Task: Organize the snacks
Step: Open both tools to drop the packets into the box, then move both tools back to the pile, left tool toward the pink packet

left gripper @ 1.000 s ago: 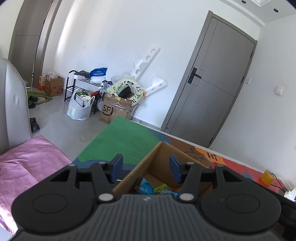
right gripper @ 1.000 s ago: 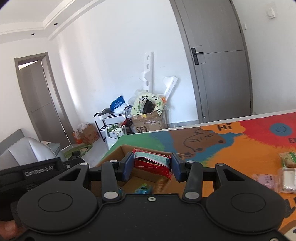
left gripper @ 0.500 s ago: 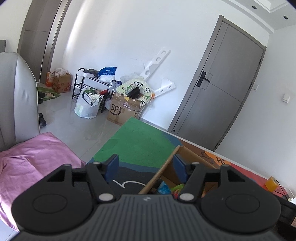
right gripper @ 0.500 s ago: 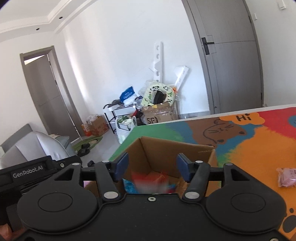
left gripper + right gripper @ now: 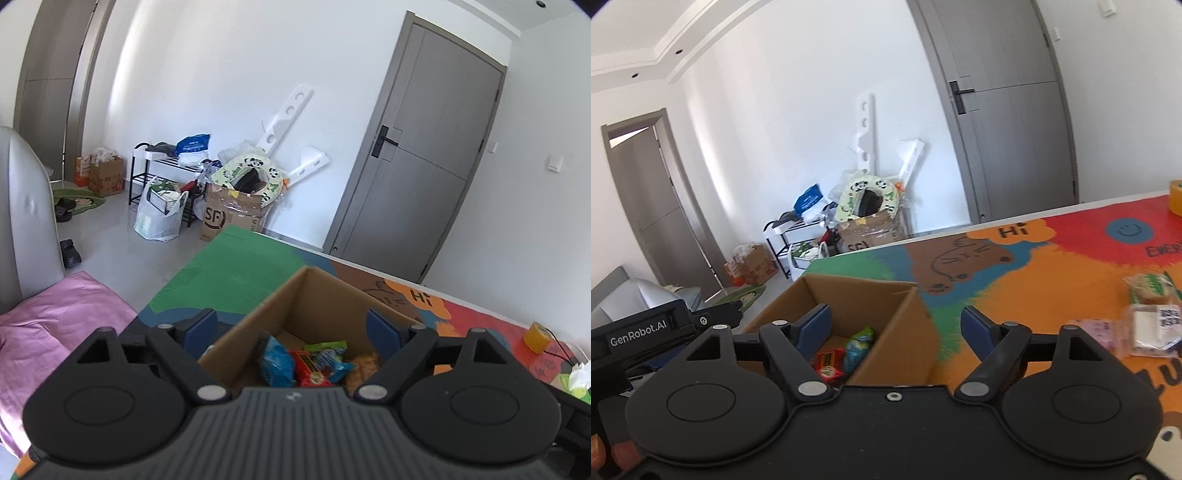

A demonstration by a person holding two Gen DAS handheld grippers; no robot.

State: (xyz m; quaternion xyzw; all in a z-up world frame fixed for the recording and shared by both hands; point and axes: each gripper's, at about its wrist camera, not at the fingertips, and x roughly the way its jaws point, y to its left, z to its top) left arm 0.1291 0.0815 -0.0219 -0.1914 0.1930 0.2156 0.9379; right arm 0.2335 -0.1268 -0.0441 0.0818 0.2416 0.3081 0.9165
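An open cardboard box stands on the colourful table mat and also shows in the right wrist view. Inside lie a red snack packet, a blue one and a green one; the red packet and a green-blue one show from the right. My left gripper is open and empty over the box. My right gripper is open and empty above the box's right wall. Wrapped snacks and a pink packet lie on the mat to the right.
A yellow tape roll sits near the table's far right edge. Past the table's far edge are a grey door, an SF carton, a shoe rack and bags on the floor. A pink cloth lies left of the table.
My right gripper opened and dropped the red snack packet into the box, then swung right. My left gripper opened wider and moved from the box's left wall to over the box.
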